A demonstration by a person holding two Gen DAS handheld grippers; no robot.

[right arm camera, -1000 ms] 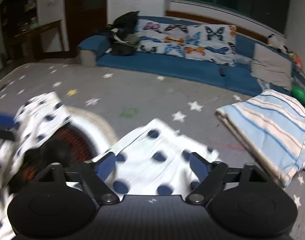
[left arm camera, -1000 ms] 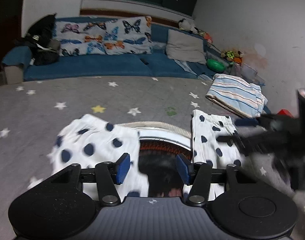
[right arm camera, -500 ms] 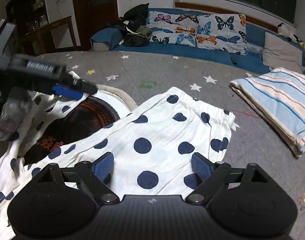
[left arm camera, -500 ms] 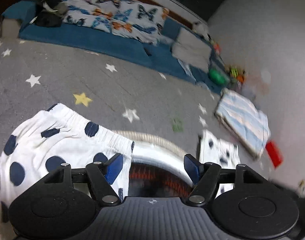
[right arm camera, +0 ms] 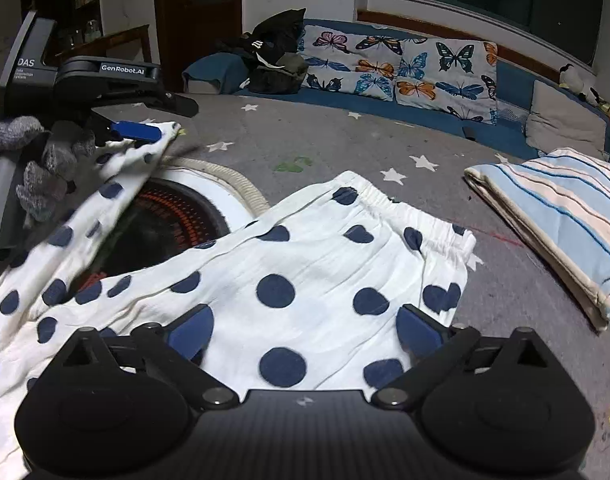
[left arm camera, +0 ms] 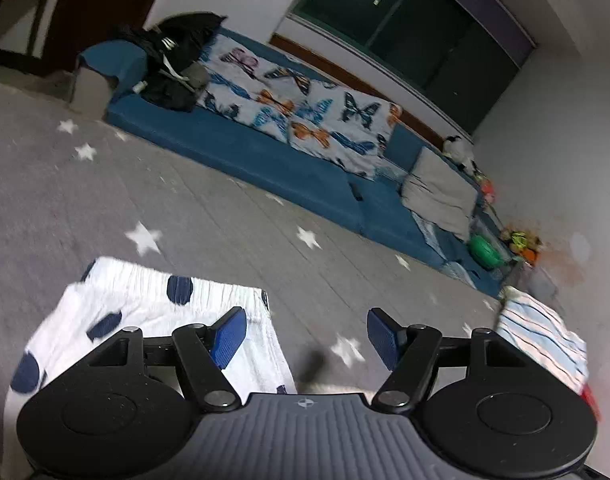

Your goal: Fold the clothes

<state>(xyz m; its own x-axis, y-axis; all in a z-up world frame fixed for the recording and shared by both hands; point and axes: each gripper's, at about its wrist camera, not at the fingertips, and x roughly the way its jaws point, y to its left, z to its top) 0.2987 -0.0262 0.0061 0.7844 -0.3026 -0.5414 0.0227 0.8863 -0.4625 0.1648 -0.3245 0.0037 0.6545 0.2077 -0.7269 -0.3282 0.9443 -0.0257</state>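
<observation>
White shorts with navy dots point(right arm camera: 313, 264) lie spread on the grey star carpet point(right arm camera: 345, 140), partly over a round dark object. My right gripper point(right arm camera: 305, 330) hovers low over the waistband half. Its jaws are opening wide, with the cloth flat beneath them and not pinched. At the upper left my left gripper point(right arm camera: 173, 118), held by a grey-gloved hand point(right arm camera: 37, 160), touches the raised end of the other leg. In the left wrist view my left gripper point(left arm camera: 303, 334) is opening. Only carpet shows in its gap, and the shorts point(left arm camera: 145, 312) sit under its left finger.
A folded striped cloth point(right arm camera: 553, 216) lies on the carpet to the right. The round object with an orange glowing pattern and a rope rim point(right arm camera: 165, 216) sits under the shorts. A blue floor sofa with butterfly pillows point(right arm camera: 405, 64) and a black bag point(right arm camera: 273, 56) line the back.
The left view has rolled and swung left, off the round object and onto the carpet, and its jaws have widened. The right gripper's jaws have spread over the shorts.
</observation>
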